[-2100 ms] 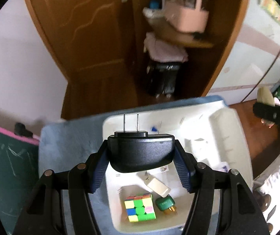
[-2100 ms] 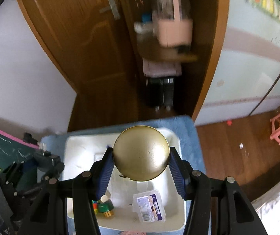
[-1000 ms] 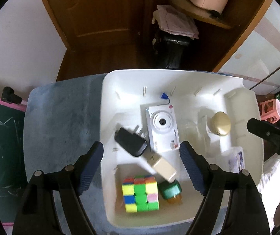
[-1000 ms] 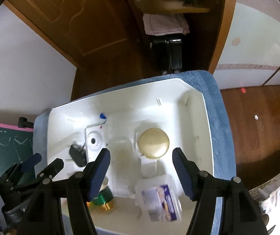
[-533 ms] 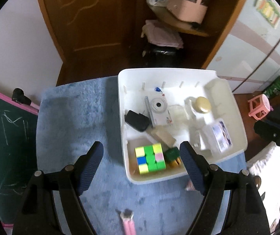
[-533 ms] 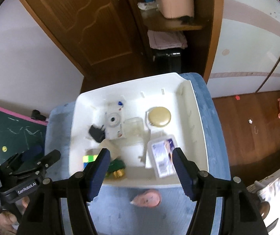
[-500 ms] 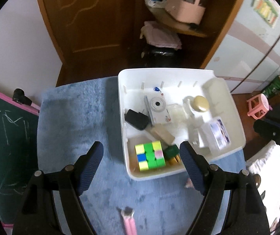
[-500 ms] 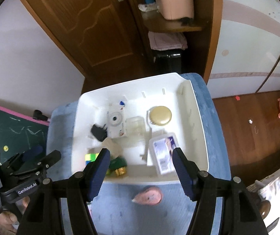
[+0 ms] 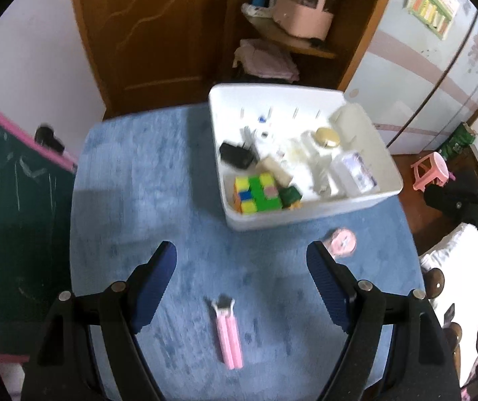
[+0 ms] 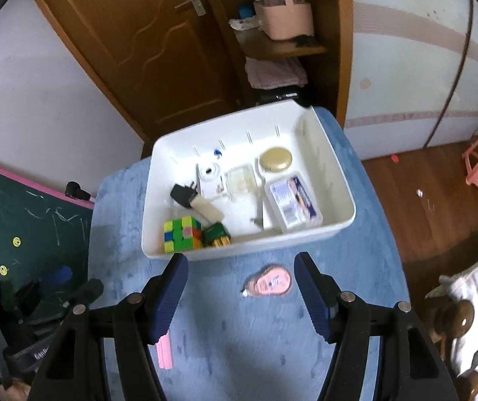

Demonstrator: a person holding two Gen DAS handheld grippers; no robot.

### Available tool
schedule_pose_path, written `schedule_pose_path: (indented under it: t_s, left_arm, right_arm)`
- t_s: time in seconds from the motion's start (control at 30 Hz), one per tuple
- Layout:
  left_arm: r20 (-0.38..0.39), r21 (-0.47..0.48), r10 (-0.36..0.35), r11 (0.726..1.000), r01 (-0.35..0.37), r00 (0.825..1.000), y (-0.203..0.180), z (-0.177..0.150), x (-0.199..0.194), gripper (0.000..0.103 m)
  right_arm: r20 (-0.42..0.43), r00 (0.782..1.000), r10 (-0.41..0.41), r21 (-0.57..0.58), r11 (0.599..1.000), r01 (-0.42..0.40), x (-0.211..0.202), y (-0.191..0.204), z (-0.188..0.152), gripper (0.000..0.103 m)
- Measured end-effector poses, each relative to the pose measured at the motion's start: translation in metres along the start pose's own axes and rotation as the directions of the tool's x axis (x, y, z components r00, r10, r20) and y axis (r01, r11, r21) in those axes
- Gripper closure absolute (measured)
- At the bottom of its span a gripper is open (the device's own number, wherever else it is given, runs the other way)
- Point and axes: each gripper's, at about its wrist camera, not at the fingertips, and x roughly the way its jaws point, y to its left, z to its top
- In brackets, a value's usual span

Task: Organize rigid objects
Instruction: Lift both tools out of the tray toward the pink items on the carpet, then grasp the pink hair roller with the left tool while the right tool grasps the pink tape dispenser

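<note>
Step in hand: I judge this to be the gap between drops and the next pick-up; both of my tools hang above the blue mat (image 9: 145,180) with nothing in them.
Left gripper (image 9: 241,277): jaws spread wide, empty, raised over the near part of the mat.
Right gripper (image 10: 241,292): jaws wide apart too, empty, hovering just short of the bin's near wall.
Bin: the white bin (image 10: 336,163) sits at the far side of the mat and holds a colour cube (image 10: 181,234), a green block (image 10: 216,232), a black plug adapter (image 10: 182,193), a gold round lid (image 10: 275,159) and a clear labelled box (image 10: 293,200), among other small pieces I cannot name.
Left out: two things lie loose on the mat. The pink clip-like tool (image 9: 227,334) lies lengthwise between my left jaws, nearer to me than the bin. The pink round case (image 10: 270,282) lies between my right jaws, just in front of the bin and apart from it.
Next move, left: I would lower over the pink tool and close across its narrow body; it is slim and flat on soft pile, so the fingers need to go well down.
Next move, right: I would drop onto the round case and close on its edges; its low profile could slip out.
Focus: both views are a little blurred, so finer details of the small pieces stay uncertain.
</note>
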Motion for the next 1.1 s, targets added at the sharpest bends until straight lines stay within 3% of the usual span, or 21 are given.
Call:
schedule_pose_path:
  t_s: [0.3, 0.53, 0.87, 1.1]
  left_arm:
    - [-0.113, -0.068, 0.081, 0.994, -0.089, 0.990, 0.014, -0.067, 0.056, 0.020]
    - [-0.176, -0.091, 0.104, 0.988, -0.122, 0.979, 0.019, -0.094, 0.087, 0.021]
    - [-0.198, -0.119, 0.109, 0.984, -0.134, 0.974, 0.016, -0.104, 0.107, 0.021]
    - [-0.220, -0.129, 0.108, 0.982, -0.139, 0.969, 0.015, -0.109, 0.116, 0.021]
  right_arm:
    - [-0.106, 0.993, -0.061, 0.205, 0.975, 0.082, 0.069, -0.030, -0.042, 0.036]
    - [-0.182, 0.978, -0.101, 0.330, 0.931, 0.157, 0.127, -0.056, -0.052, 0.036]
    - [-0.257, 0.956, -0.138, 0.331, 0.917, 0.222, 0.170, -0.055, -0.049, 0.036]
    - [-0.251, 0.953, -0.168, 0.302, 0.922, 0.242, 0.176, -0.044, -0.047, 0.036]
